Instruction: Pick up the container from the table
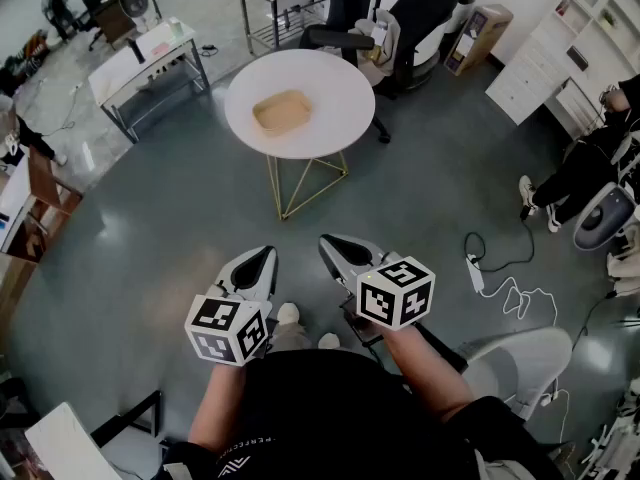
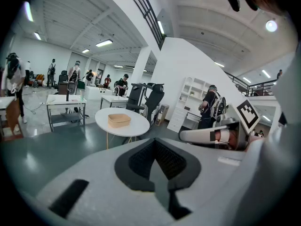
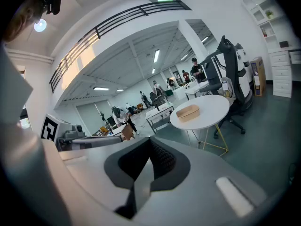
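Your left gripper (image 1: 254, 266) has its jaws pressed fully together with nothing between them, and your right gripper (image 1: 343, 255) looks the same: pads meeting, empty. You hold both low in front of your body, side by side and close to each other, each tipped a little downward, with the marker cubes nearest you. The tan oblong container (image 1: 283, 112) sits well ahead of both sets of jaws, near the middle of the round white table (image 1: 340, 83), which stands on thin gold wire legs. It is untouched and lies slightly to the left of the gap between your grippers. Beyond the table stands a black office chair (image 1: 420, 13), and a white power strip (image 1: 476, 273) lies on the floor to the right of your right gripper.
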### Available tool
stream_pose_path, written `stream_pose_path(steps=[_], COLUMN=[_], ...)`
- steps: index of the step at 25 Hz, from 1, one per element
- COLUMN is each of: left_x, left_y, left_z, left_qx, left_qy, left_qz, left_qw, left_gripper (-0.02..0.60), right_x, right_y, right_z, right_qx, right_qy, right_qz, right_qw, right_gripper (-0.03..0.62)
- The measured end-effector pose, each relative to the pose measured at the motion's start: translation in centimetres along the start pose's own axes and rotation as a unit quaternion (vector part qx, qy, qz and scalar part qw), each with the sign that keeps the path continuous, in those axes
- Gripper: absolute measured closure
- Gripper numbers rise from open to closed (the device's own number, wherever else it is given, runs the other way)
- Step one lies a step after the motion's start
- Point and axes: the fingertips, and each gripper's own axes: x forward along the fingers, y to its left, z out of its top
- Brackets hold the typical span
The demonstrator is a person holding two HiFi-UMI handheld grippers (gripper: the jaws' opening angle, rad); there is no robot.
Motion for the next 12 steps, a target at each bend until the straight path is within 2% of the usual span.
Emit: stream_pose_path(steps=[12], left_x=[2.1], left_y=[3.6], left_z=[1.0], left_qx=[0.004], left_qy=[0.017], left_qz=[-0.015], left_qw=[0.9997], left_gripper=[0.583], right_x=[4.0], right_y=[-0.9], right_z=[2.0], right_qx=[0.025], right_qy=[-0.007], right_qz=[-0.003], right_qw=[1.000], right_gripper=[0.592])
